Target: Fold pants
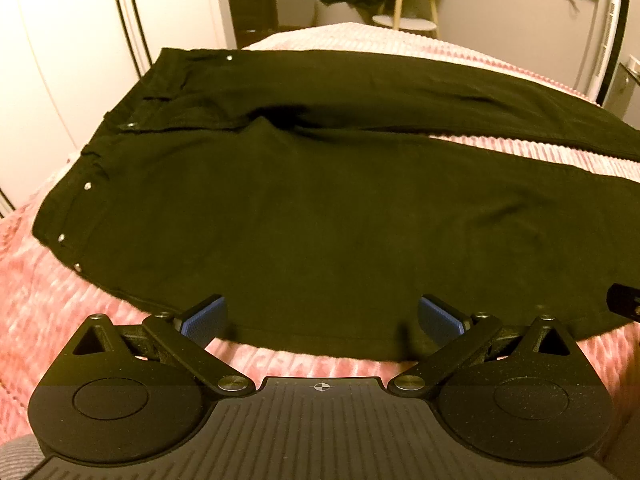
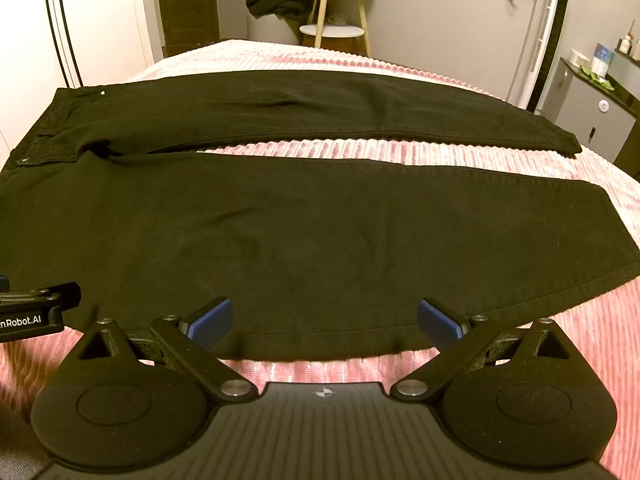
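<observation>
The pants (image 2: pixel 280 232) lay flat on the pink ribbed bedspread (image 2: pixel 400 148), front side up, with the waistband (image 1: pixel 96 168) toward the left and both legs running to the right. The legs were spread in a narrow V, and a strip of bedspread showed between them. The near leg (image 2: pixel 360 240) lay closest to both grippers; the far leg (image 2: pixel 320 108) lay beyond it.

The left gripper (image 1: pixel 322 320) was positioned over the near edge of the pants in the thigh area, with its jaws spread wide and nothing between them. The right gripper (image 2: pixel 325 322) was positioned further along the same edge, toward the hem (image 2: pixel 624 216), also with jaws wide apart and empty. Whether the blue pads (image 2: pixel 210 322) touched the cloth could not be determined.

Handling assessment: the fabric appeared to be a dark, medium-weight denim or twill. It is expected to be limp but not slippery, to sag between two grip points, and to hold a crease once pressed. No fragile parts were evident; the metal rivets (image 1: pixel 61 237) and button (image 1: pixel 131 125) should be avoided as pinch points.

Recommended hold: pinch the outer seam edge of the near leg, one gripper near the hip and the other near the hem, so that the leg lifts evenly onto the far leg.
</observation>
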Demonstrator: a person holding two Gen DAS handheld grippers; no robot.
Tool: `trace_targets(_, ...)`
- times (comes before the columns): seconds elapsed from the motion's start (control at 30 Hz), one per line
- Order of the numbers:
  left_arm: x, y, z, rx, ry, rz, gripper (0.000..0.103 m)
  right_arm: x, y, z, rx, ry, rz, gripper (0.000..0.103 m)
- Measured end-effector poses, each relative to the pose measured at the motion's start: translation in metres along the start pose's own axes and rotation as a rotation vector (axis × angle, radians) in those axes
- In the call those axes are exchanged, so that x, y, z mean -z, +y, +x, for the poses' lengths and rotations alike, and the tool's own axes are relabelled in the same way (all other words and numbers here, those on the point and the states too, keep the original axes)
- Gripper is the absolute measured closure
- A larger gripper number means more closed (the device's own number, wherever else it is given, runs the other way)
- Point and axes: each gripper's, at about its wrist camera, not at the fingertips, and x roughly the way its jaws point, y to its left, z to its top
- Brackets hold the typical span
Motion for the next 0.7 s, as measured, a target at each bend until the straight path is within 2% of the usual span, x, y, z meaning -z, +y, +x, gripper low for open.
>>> trace_targets(0.7,0.0024,-0.0011,0.0023,0.006,0.007,-0.003,0.0,-0.0001,-0.0006,-0.0005,-0.003,0.0,0.002,0.004)
